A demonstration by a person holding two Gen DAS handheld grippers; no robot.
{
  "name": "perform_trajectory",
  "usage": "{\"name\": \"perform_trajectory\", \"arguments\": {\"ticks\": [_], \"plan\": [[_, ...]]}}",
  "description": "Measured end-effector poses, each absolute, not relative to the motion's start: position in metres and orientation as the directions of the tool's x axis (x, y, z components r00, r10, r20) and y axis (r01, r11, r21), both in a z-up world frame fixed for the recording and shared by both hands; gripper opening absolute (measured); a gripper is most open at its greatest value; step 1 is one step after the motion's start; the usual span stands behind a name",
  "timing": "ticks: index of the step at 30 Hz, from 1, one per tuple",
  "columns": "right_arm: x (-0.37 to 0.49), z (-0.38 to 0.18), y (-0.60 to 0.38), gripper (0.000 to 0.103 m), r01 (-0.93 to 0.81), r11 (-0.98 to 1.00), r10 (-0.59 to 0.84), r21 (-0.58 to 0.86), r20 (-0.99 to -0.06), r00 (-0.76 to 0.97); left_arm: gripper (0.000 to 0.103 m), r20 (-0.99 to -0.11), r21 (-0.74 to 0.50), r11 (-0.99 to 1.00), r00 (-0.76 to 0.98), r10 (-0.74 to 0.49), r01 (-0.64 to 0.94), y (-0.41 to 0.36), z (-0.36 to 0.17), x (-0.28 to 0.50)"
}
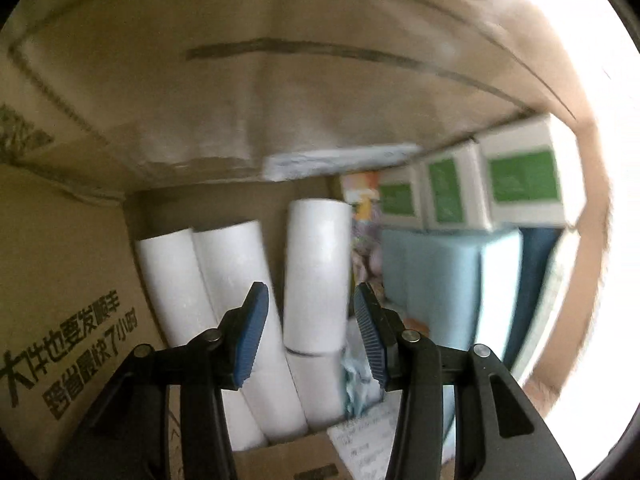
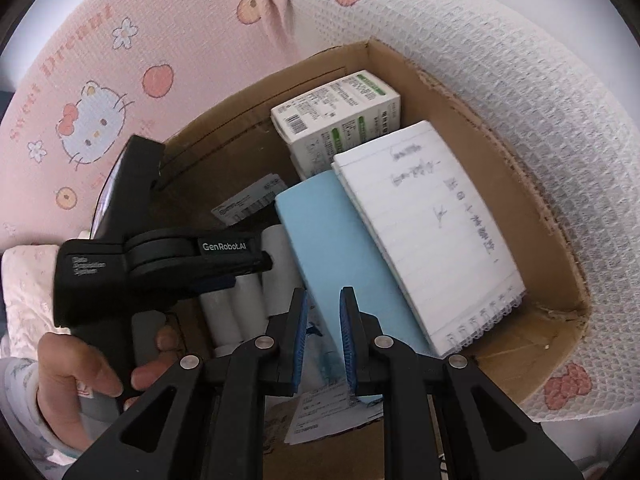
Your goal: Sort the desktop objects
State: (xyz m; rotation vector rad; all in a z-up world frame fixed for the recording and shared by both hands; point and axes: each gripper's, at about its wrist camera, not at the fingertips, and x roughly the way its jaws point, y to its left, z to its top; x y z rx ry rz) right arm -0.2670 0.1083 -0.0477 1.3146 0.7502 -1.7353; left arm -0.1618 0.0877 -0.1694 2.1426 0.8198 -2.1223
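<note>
The white paper rolls (image 1: 316, 276) lie at the bottom of the brown cardboard box (image 1: 60, 260), centre and lower left of the left wrist view: one lies apart in the middle, and the others are packed side by side to its left. My left gripper (image 1: 310, 320) hangs above them pointing steeply down, its blue ribbed pads (image 1: 252, 332) released and well apart. The middle roll shows between them, but neither pad touches it.

To the right of the rolls I see a pale blue flat book (image 1: 432, 280). Behind it, in the upper right, three white cartons with green labels (image 1: 524, 176) stand in a row against the box wall. A colourful printed packet (image 1: 362, 200) sits between the middle roll and the cartons, too blurred for me to read.

In the right wrist view my right gripper (image 2: 324, 320) sits at the bottom centre over the same box. Its pads are drawn close with a slim gap and I see nothing held between them. Beyond it a white spiral notebook with handwriting (image 2: 432, 232) lies on the blue book. A hand (image 2: 80, 368) at lower left grips the black handle of the left tool. A pink cartoon-print cloth (image 2: 100, 80) and a white waffle blanket (image 2: 520, 100) surround the box.
</note>
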Motion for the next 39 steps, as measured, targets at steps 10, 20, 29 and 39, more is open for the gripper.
{"name": "perform_trajectory", "arguments": {"ticks": [10, 20, 29, 39], "plan": [[-0.253, -0.064, 0.092, 0.013, 0.889, -0.445, -0.264, 0.113, -0.965, -0.010, 0.002, -0.938, -0.320, -0.945, -0.159, 0.307, 0.064, 0.108, -0.119, -0.153], [-0.233, -0.097, 0.057, 0.025, 0.917, -0.377, -0.180, 0.130, -0.981, 0.065, 0.002, -0.923, -0.301, -0.943, -0.205, 0.325, -0.141, 0.061, -0.093, -0.158], [-0.240, -0.127, 0.030, 0.025, 0.908, -0.418, -0.077, 0.014, -0.997, -0.020, 0.002, -0.902, -0.227, -0.946, -0.317, 0.294, -0.232, 0.068, -0.083, -0.199], [-0.242, -0.146, 0.012, 0.016, 0.873, -0.488, -0.031, -0.003, -0.999, -0.021, 0.003, -0.882, -0.206, -0.946, -0.371, 0.291, -0.251, 0.039, -0.077, -0.167]]}}
